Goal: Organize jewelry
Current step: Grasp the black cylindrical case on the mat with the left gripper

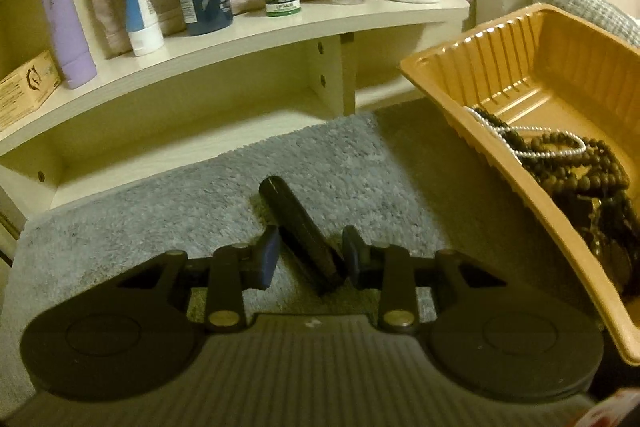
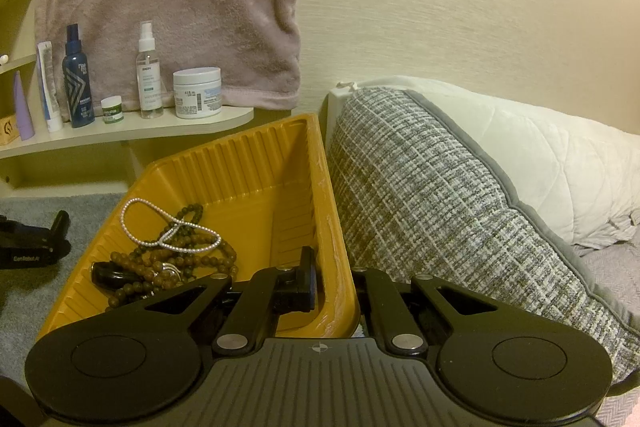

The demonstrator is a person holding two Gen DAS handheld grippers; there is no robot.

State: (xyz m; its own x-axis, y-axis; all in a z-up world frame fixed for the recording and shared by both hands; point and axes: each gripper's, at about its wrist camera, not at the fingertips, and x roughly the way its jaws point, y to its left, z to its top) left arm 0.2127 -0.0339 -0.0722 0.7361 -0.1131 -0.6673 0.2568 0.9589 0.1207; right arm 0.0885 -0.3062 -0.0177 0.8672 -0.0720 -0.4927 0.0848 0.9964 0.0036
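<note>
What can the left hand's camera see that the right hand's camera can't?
Only the left wrist view shows the black tube lying on the grey rug, slanted between the left gripper's jaws, which look closed on it.

Only the right wrist view shows the checked cushion, the white pillow, and the right gripper shut on the tray's rim.

Both show the orange tray with beaded jewelry inside and the shelf of bottles.
</note>
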